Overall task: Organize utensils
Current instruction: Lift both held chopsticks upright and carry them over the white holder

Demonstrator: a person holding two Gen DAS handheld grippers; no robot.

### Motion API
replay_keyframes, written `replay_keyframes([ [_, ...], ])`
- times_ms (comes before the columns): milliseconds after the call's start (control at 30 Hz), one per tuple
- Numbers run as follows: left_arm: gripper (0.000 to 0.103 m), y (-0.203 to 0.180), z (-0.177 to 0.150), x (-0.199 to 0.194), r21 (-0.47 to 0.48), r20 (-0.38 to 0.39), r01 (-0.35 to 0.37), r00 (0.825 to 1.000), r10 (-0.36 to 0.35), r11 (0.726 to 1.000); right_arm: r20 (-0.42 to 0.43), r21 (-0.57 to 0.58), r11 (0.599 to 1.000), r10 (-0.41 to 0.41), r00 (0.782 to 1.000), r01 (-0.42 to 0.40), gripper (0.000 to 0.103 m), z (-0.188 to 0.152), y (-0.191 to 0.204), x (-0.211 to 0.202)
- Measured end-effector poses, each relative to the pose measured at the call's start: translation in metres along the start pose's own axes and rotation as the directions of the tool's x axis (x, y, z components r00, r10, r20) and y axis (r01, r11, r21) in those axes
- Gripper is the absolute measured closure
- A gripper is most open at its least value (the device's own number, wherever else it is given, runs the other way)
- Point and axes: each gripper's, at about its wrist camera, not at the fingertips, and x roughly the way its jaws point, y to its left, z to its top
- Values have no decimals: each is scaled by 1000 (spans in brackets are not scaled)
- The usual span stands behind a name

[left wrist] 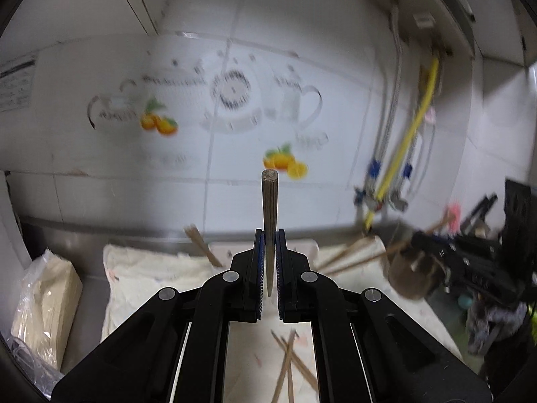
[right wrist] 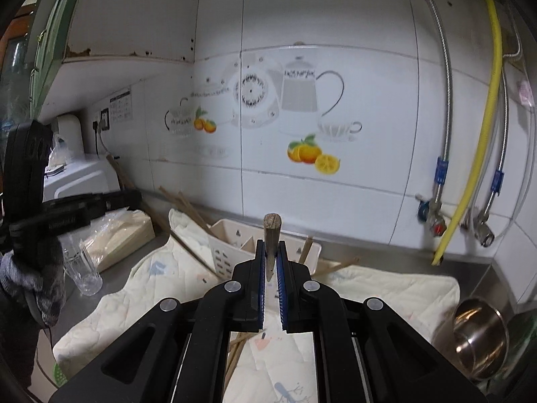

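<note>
A white tiled kitchen wall (right wrist: 335,201) rises behind a cloth-covered counter (right wrist: 386,288). The left gripper (left wrist: 269,235) is clenched on a chopstick (left wrist: 269,201) standing upright between its jaws. The right gripper (right wrist: 271,247) likewise pinches a second chopstick (right wrist: 271,231), blunt end up.

Right gripper (right wrist: 271,262): jaws clamped on a chopstick (right wrist: 271,235) that sticks up past them.
Basket (right wrist: 224,235): white, just beyond the jaws.
Cloth (right wrist: 386,288): cream, under them.
Pot (right wrist: 476,332): steel, far right.
Glass (right wrist: 84,268): far left.
</note>
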Motion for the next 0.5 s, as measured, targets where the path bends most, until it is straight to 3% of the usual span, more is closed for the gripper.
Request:
replay_keyframes([
  [167, 98, 10, 16, -2, -52, 85, -30, 996, 34, 998, 35, 14, 1000, -11, 999, 10, 97, 10, -8, -4],
  [267, 98, 12, 20, 7, -57, 97, -57, 993, 62, 997, 44, 17, 1000, -22, 999, 21, 97, 15, -12, -1],
  [500, 98, 19, 16, 39, -38, 32, -90, 995, 91, 995, 1, 0, 999, -45, 999, 45, 97, 23, -18, 23],
])
